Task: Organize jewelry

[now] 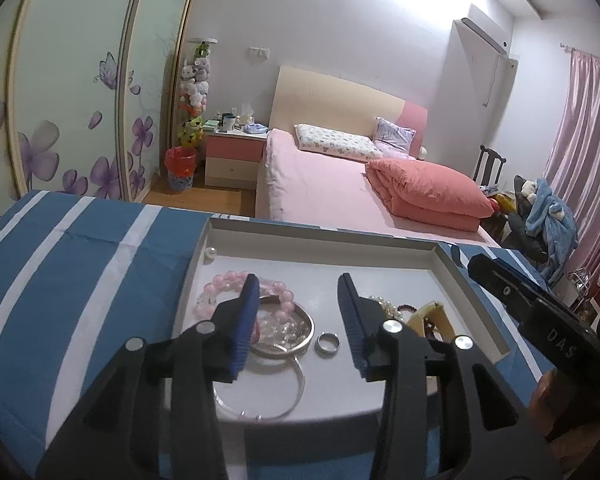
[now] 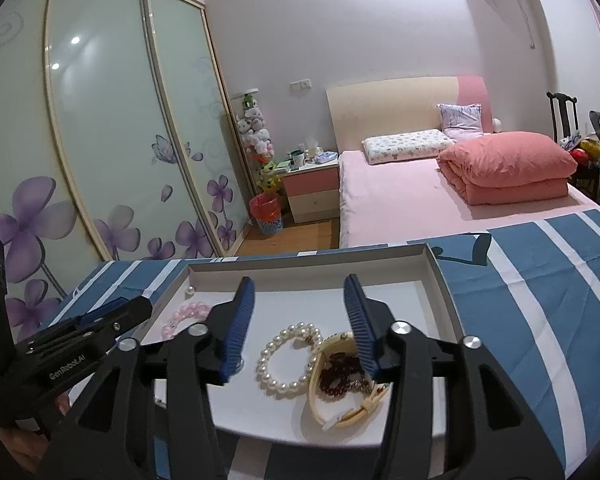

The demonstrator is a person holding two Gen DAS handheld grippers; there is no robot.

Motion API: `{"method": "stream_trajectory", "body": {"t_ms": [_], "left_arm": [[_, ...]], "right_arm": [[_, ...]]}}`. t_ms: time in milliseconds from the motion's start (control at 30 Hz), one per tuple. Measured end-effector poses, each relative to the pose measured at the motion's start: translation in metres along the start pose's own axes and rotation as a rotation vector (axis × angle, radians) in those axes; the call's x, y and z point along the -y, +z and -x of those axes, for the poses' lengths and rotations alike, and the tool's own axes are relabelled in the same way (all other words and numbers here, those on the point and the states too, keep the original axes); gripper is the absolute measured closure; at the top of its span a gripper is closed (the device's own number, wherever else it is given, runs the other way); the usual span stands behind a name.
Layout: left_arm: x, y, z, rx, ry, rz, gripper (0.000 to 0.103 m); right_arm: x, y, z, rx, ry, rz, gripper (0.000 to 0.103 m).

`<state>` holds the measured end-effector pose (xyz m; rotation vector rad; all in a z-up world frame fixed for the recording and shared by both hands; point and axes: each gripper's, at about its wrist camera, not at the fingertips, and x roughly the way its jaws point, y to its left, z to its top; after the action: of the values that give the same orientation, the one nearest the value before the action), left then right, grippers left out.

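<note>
Two open grippers over a jewelry tray (image 1: 472, 304).
Left gripper (image 1: 298, 312) (holding nothing) should descend squarely over the silver ring (image 1: 327, 343); right gripper (image 2: 300, 320) gapes, empty.

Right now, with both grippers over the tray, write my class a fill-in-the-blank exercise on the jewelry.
1. The pearl bracelet is colored ____.
2. All the jewelry lies in a shallow ____.
3. The small silver ring lies between the open jaws of the ____ gripper.
4. The beaded bracelet beside the silver bangle is ____.

Missing words: white; tray; left; pink
</note>
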<state>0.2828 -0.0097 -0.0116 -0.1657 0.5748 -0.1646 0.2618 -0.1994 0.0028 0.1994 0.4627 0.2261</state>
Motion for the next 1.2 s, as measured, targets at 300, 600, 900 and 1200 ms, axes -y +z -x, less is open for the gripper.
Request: {"method": "stream_trajectory", "body": {"t_ms": [300,600,900,1200], "left_arm": [[-0.004,-0.010,0.038,0.019,0.001,0.009,0.045],[-0.003,-0.025,0.080,0.059,0.028,-0.004,0.009],[-0.004,-0.051,0.124,0.114,0.067,-0.025,0.004],[0.005,-0.079,0.161,0.198,0.112,-0.075,0.004]], "right_arm": [[-0.013,-0.009,0.030,0.002,0.001,0.037,0.026],[-0.015,-0.023,0.069,0.019,-0.042,0.031,0.002],[-0.014,-0.041,0.112,0.041,-0.099,0.018,0.002],[-0.032,-0.059,0.143,0.067,-0.102,0.090,0.002]]}}
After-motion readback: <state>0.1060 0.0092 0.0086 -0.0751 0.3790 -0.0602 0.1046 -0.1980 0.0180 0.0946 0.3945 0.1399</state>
